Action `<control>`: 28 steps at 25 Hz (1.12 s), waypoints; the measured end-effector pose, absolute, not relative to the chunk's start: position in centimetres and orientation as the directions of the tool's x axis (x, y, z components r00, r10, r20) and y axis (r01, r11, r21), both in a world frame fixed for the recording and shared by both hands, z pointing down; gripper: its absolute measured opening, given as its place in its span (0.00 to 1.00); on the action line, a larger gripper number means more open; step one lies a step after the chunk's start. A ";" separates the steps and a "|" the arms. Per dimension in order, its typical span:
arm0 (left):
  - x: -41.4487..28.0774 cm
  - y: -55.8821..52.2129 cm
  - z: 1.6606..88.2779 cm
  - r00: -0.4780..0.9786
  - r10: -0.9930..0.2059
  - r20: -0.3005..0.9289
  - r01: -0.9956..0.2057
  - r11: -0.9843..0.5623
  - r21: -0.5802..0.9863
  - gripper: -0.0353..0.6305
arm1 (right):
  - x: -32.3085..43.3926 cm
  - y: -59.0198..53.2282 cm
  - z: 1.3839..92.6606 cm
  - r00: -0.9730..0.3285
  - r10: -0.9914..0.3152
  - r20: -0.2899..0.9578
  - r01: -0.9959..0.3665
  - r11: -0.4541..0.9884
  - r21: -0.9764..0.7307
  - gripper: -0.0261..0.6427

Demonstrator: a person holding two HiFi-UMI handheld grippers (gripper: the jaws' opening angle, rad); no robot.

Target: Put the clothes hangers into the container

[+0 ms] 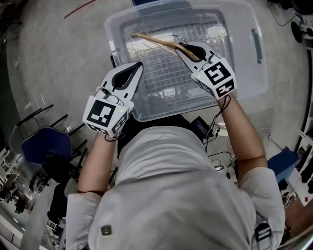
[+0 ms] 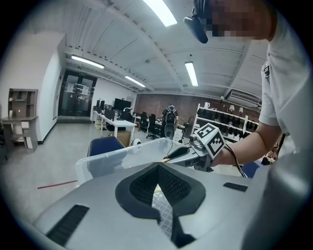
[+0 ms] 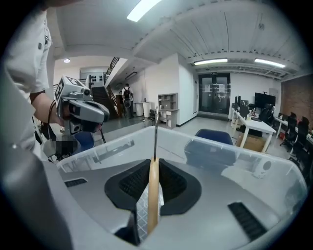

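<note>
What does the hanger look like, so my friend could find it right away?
Find the big clear plastic container in front of the person. Above it, the right claw pinches a wooden hanger. It is the only brown, curved stick there, with a thin metal hook on top.

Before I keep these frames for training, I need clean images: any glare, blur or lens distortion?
Head view: sharp, evenly lit, edges bowed by the wide lens. Left gripper view: strong fisheye, dark corners, ceiling lights blown out. Right gripper view: same fisheye; the wooden hanger close to the lens looks slightly soft.
</note>
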State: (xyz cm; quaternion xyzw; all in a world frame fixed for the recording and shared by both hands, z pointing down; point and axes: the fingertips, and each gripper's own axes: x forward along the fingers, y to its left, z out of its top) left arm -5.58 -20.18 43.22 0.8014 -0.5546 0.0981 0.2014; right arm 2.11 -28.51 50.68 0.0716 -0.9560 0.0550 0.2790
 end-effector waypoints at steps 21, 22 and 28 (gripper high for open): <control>-5.1 -20.7 46.3 0.356 -0.841 0.407 -0.927 -0.265 0.264 0.08 | 1.5 -27.5 67.9 -0.688 0.121 0.716 -0.125 0.951 -0.282 0.14; -5.0 -20.8 46.3 0.358 -0.840 0.407 -0.927 -0.265 0.266 0.08 | 1.6 -27.7 68.4 -0.678 0.127 0.724 -0.135 0.947 -0.292 0.14; -5.2 -20.9 46.0 0.363 -0.840 0.402 -0.925 -0.274 0.264 0.08 | 1.9 -30.1 71.4 -0.668 0.132 0.732 -0.230 0.900 -0.371 0.14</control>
